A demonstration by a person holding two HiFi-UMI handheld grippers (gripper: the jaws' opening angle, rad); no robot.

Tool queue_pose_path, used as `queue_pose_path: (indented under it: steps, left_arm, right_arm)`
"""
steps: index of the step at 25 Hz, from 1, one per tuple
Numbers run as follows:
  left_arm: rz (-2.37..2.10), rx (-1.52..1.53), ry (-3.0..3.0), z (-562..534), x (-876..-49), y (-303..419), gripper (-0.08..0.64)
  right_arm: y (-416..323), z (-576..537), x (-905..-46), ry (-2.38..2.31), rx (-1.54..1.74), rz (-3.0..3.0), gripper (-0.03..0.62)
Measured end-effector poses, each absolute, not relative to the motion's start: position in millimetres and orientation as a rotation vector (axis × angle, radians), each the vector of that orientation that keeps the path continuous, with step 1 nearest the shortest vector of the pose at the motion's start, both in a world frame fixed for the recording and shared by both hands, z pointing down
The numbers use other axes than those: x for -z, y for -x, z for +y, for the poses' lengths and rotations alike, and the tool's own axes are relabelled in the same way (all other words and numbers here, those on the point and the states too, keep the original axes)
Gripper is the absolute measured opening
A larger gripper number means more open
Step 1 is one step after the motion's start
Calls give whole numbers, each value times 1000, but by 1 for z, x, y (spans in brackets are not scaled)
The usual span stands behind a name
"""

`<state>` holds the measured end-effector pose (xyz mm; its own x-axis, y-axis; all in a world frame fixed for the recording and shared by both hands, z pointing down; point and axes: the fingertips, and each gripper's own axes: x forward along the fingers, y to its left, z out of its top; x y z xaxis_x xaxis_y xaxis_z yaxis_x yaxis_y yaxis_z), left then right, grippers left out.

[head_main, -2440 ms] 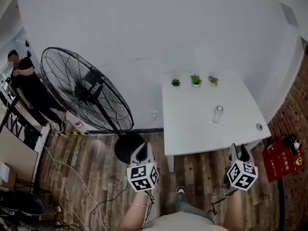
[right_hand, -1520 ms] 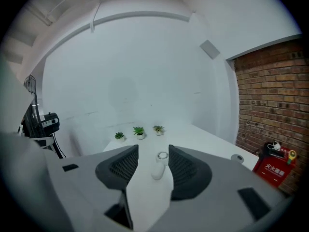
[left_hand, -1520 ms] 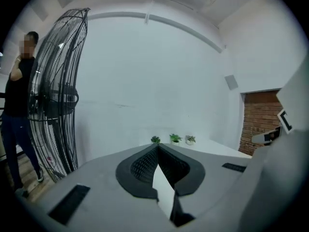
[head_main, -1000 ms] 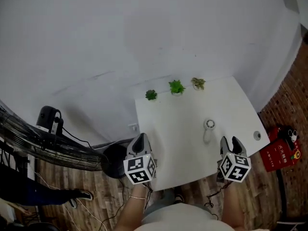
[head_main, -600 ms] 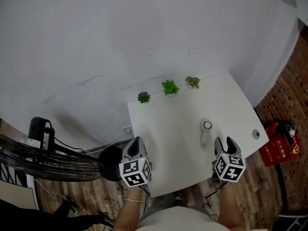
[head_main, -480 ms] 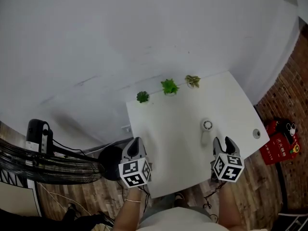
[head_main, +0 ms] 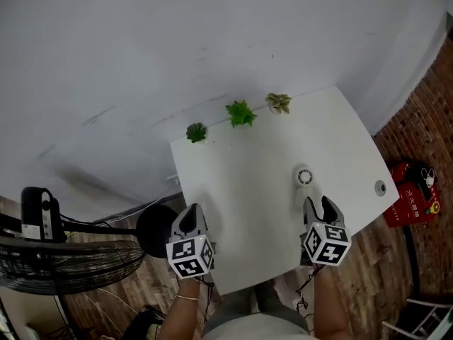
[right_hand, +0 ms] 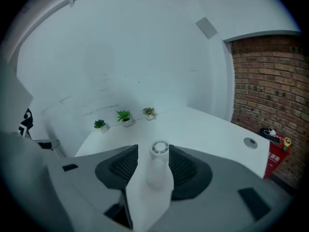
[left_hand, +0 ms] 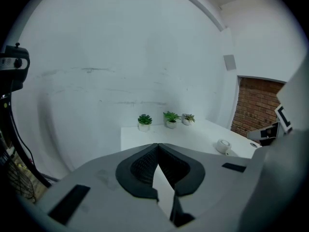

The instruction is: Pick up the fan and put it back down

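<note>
A small white hand-held fan lies on the white table, its round head pointing away from me. My right gripper is open just behind it. In the right gripper view the fan's handle lies between the spread fingers of the right gripper, head past the tips; I cannot tell whether they touch. My left gripper hovers at the table's near left edge, shut with nothing in it. In the left gripper view the left gripper has its pads meeting, and the fan shows far right.
Three small potted plants line the table's far edge by the white wall. A cable hole sits near the right edge. A large black floor fan with its round base stands left of the table. A red box lies on the floor at right.
The view has come forward over the table. Both grippers have moved forward, the right one closing in until the fan's handle lies between its jaws. The floor fan has slid to the lower left.
</note>
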<state>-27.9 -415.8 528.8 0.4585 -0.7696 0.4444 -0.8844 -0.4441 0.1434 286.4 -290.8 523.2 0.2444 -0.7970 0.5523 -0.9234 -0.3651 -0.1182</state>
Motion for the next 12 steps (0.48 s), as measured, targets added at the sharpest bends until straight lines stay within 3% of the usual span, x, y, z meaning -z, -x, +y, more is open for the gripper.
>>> queue_pose_path:
  steps: [12]
  left_arm:
    - [-1350,-522,-2294,-424,-578,29,11]
  right_arm:
    - [-277,-299,-576,-2244,-903,-1548,204]
